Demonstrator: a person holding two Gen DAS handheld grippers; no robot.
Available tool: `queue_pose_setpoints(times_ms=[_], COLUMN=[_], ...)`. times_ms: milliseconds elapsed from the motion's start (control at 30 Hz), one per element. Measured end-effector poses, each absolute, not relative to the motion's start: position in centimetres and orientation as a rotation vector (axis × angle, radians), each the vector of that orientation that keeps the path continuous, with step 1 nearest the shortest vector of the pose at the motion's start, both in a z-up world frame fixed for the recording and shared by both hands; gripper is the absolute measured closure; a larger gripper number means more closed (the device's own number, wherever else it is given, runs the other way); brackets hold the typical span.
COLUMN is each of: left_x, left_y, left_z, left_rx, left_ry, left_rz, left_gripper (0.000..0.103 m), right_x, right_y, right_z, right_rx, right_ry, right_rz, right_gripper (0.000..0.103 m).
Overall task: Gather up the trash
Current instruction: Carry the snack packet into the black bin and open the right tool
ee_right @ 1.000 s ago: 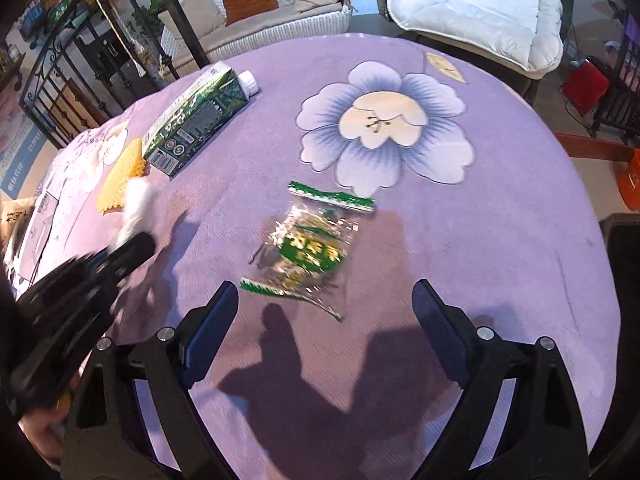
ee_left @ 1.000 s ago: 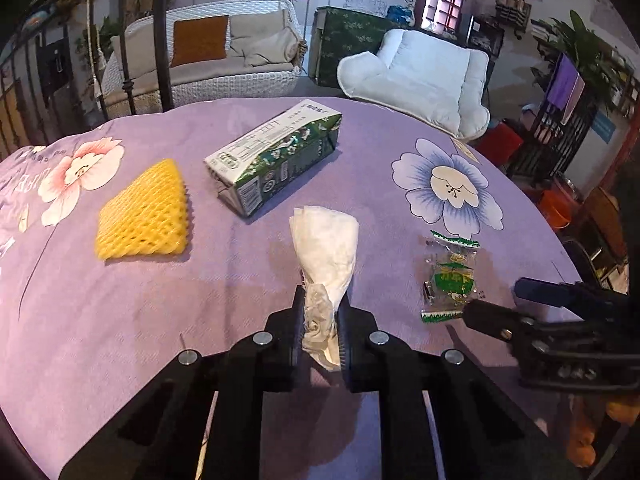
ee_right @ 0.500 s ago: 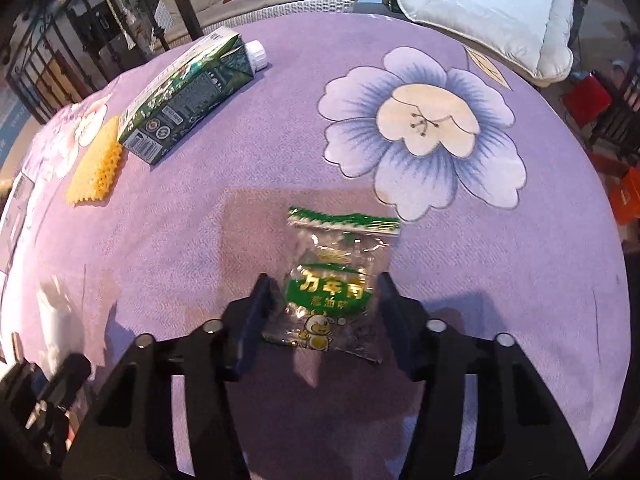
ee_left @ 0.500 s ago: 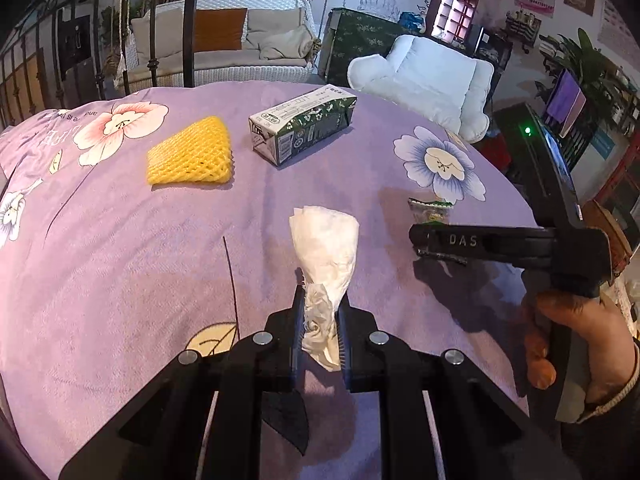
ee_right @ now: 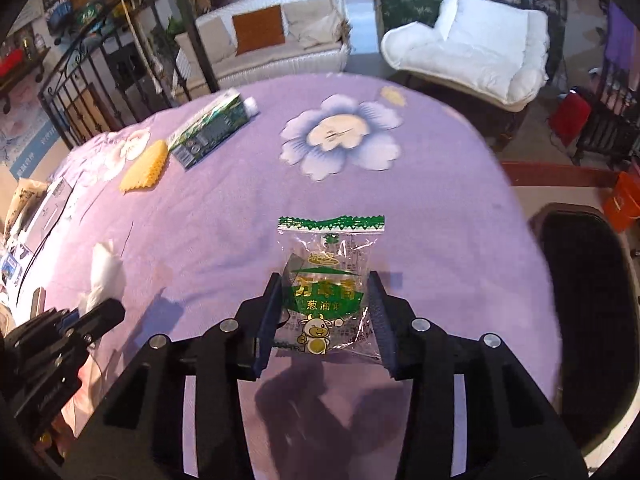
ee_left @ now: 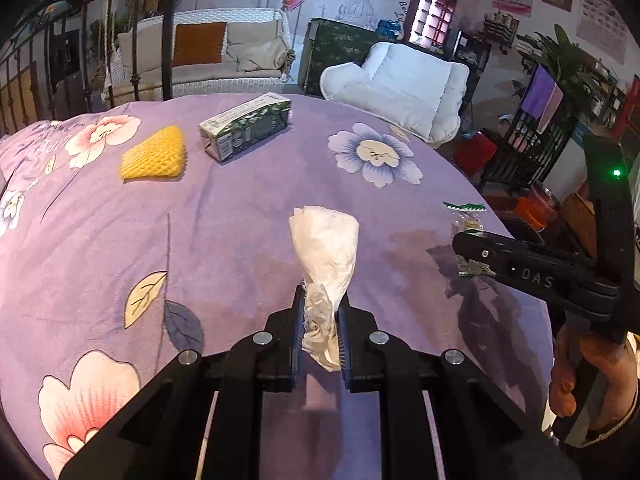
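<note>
Two grippers over a round table draped in a purple flowered cloth, each with 1 piece of trash. The left gripper is pressed tight on a crumpled white tissue, as it was 1 second ago; the tissue stands up out of the jaws, clear of the cloth. The right gripper has changed most: a second ago its jaws stood spread wide, short of the clear snack wrapper with the green printed label, and they have just been closing, so that both pads now bear on the wrapper's side edges. The wrapper stands tilted up between them, its green serrated top edge leading, and appears lifted off the cloth, though its lower corner may still trail close to it. Both views also show more of the table than before, which suggests the hands are drawing back toward the near edge. Remaining on the cloth at the far side are a green-and-white drink carton lying flat and, just beside it, a yellow foam net. By this reading, 2 items are secured and 2 are left to collect; no bin is in view.
</note>
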State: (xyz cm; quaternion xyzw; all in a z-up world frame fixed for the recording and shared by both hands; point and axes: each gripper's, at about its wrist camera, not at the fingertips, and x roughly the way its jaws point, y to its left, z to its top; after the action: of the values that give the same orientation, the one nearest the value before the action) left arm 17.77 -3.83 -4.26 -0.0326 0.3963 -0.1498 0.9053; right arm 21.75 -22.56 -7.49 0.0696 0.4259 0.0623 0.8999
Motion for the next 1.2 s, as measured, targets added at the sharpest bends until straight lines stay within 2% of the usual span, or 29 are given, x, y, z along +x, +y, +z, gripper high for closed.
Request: queue_pose_setpoints(times_ms=[433,800,1000,1133,1200], left_x=[16.7,16.4,16.1,16.2,16.5], left_y=[-16.4,-24.7,-27.6,-29.0,-29.7], left_z=[-3.9,-4.6,-5.0,-5.4,-5.6], left_rx=[0.031,0.141,0.166,0.188,0.186], left_ry=[0.818,0.844,0.864,0.874,0.887], left_rz=[-0.576,-0.732,-0.770,-0.795,-0.807], left_gripper=[0.088,0.088,0.088,0.088,0.088], right_x=[14.5,16.5,17.6,17.4,16.8], right_y=[-37.9,-46.4,-47.5,-47.7,-47.4], right_z=[-8.0,-13.5,-15.8,-16.1,-15.7], right_rx=[0.292,0.398,0.404,0.419,0.420], right_ry=[0.812,0.911,0.956,0.950,0.936], right_rz=[-0.144,-0.282,-0.294,-0.287,-0.287], right_gripper=[0.060,0.058,0.046,0.031,0.030])
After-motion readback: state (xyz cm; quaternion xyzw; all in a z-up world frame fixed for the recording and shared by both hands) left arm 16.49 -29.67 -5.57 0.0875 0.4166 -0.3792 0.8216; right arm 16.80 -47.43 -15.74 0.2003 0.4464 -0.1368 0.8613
